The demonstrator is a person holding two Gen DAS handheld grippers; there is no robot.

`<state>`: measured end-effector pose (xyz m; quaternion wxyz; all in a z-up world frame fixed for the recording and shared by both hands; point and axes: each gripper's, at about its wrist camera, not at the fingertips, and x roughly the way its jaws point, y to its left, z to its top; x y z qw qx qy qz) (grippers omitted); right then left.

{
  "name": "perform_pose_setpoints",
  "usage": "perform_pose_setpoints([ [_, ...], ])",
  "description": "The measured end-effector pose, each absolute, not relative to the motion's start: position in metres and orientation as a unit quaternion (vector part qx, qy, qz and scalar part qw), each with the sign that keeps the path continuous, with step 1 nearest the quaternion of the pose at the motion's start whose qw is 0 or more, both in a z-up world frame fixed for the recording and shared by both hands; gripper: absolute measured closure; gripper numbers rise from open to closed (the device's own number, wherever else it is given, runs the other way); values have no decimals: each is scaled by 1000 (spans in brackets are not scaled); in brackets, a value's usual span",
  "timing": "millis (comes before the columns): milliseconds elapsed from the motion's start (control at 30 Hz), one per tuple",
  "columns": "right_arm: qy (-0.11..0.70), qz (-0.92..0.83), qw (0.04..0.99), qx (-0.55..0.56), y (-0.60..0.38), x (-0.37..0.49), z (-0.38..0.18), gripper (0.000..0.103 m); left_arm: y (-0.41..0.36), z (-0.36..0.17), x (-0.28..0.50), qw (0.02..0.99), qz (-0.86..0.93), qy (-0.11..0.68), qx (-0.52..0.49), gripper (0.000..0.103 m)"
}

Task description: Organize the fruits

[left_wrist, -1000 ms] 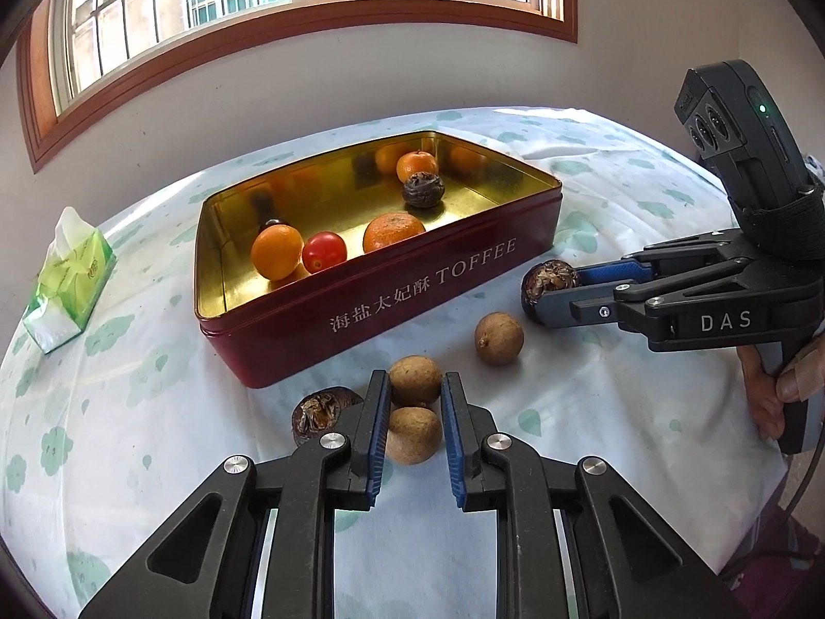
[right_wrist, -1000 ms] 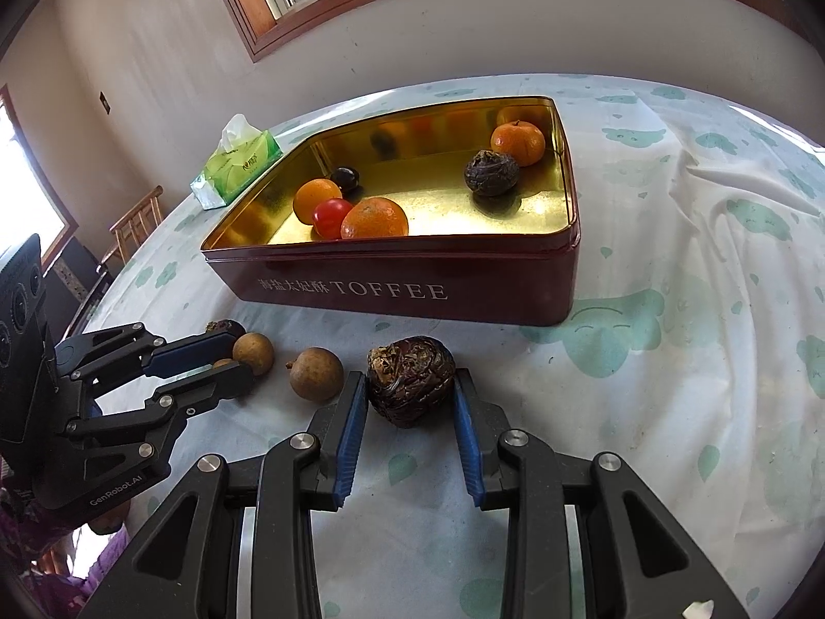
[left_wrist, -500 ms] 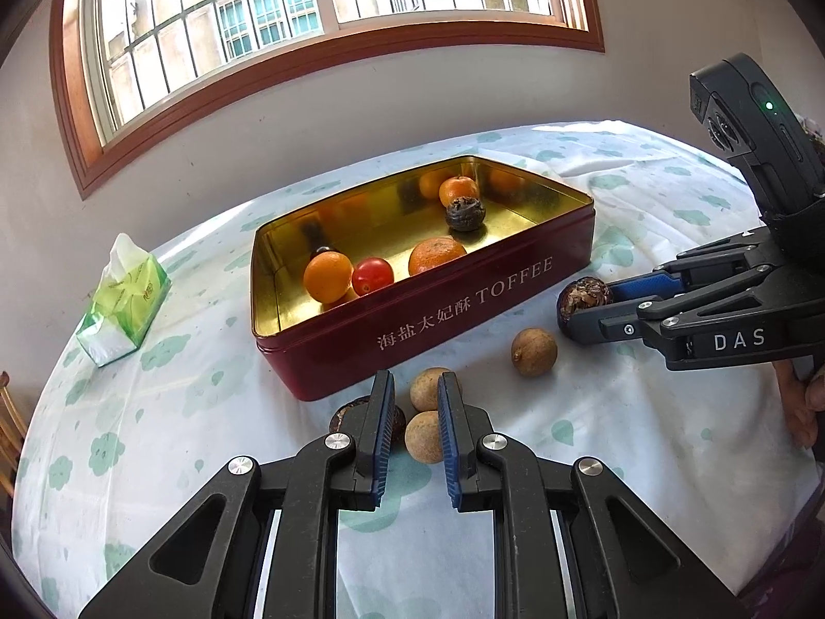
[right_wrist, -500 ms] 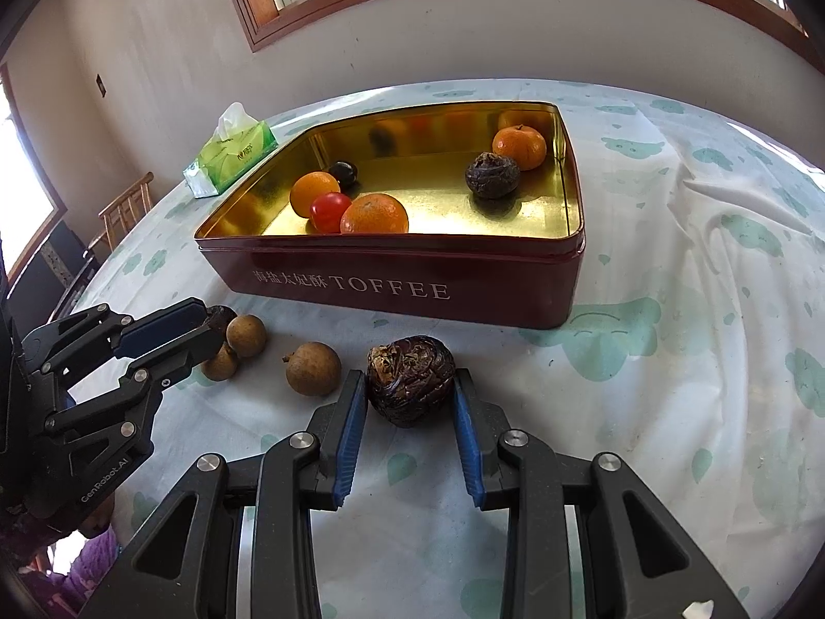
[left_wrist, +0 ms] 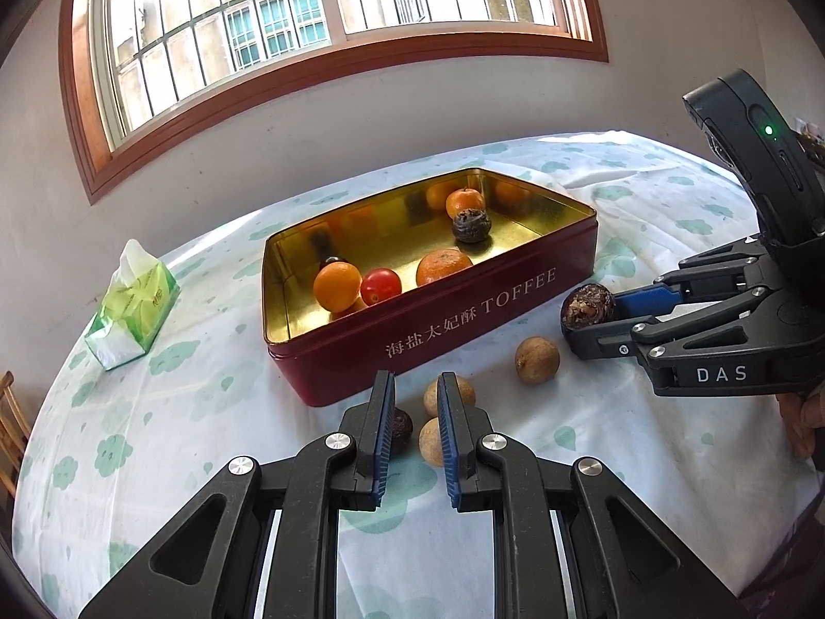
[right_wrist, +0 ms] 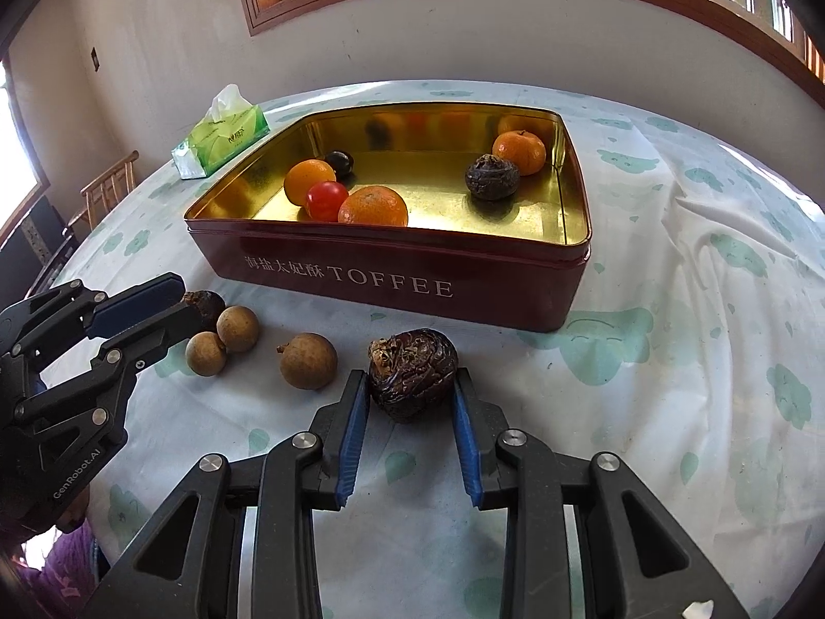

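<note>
My right gripper (right_wrist: 412, 375) is shut on a dark wrinkled fruit (right_wrist: 412, 374), low over the tablecloth just in front of the red TOFFEE tin (right_wrist: 515, 304). The left wrist view shows that same fruit (left_wrist: 588, 307) between the right gripper's fingers (left_wrist: 588, 322). My left gripper (left_wrist: 416, 384) is shut and holds nothing. It hovers over two brown longans (left_wrist: 456, 394) (left_wrist: 429, 441) and a second dark fruit (left_wrist: 401, 428). A third longan (left_wrist: 536, 359) lies further right. Inside the tin (left_wrist: 464, 320) are three oranges, a red tomato (left_wrist: 380, 284), a dark wrinkled fruit and a small dark one.
A green tissue pack (left_wrist: 134, 304) lies on the tablecloth left of the tin. The round table's edge curves close on the left, with a wooden chair (right_wrist: 108, 191) beyond it. A wall with a wood-framed window rises behind the table.
My left gripper's fingers closed from around a longan and drew back and tilted up without it. My right gripper kept its hold on the dark fruit.
</note>
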<state>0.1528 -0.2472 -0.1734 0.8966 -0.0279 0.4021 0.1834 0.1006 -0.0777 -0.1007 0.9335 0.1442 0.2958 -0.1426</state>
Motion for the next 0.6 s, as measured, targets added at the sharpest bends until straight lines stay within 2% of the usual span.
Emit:
perform_pose_setpoints([
  [267, 402, 156, 902, 4, -248, 130, -174, 76, -80, -101, 99, 934, -141, 290, 151, 85],
  [367, 399, 153, 904, 25, -254, 117, -174, 81, -79, -101, 100, 935, -141, 290, 150, 85],
  [600, 395, 150, 905, 46, -263, 101, -177, 81, -78, -101, 100, 935, -139, 291, 148, 85],
])
